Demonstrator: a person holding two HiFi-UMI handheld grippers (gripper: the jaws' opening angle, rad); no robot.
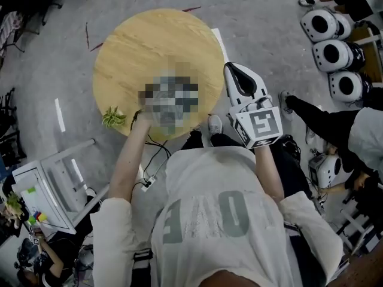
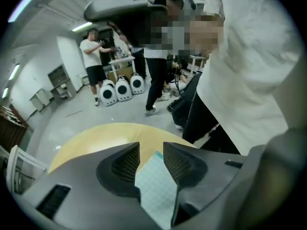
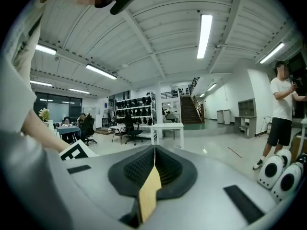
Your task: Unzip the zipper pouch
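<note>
Framework (image 1: 42,190) of white bars at far left, one piece, cut off by the picture's edge. Next, one small green-and-yellow tuft (image 1: 113,117) on the left rim of one round table (image 1: 149,40), pale wood with streaky grain, smooth on top. One bare left forearm (image 1: 128,160) reaching onto that rim; left gripper (image 2: 151,145) not to be made out in the head view. From its own view: two grey jaws with ribbed dark pads, standing well apart, pressing on nothing. Between and below them one pouch (image 2: 156,186), flat, pale teal with a fine check, one corner pointing away over the wood of the tabletop; zipper not to be made out, near end cut off by the gripper's body. Further right, right gripper (image 1: 230,68), white shell with black inner faces, held just off the table's right rim, one marker cube (image 1: 263,126) behind it. Jaws closed pad to pad; one tan strip (image 3: 149,190) low in the seam, nature unclear. At far right, three white rounded pods (image 1: 332,54) with dark round windows, in a row on grey floor (image 1: 269,17).
</note>
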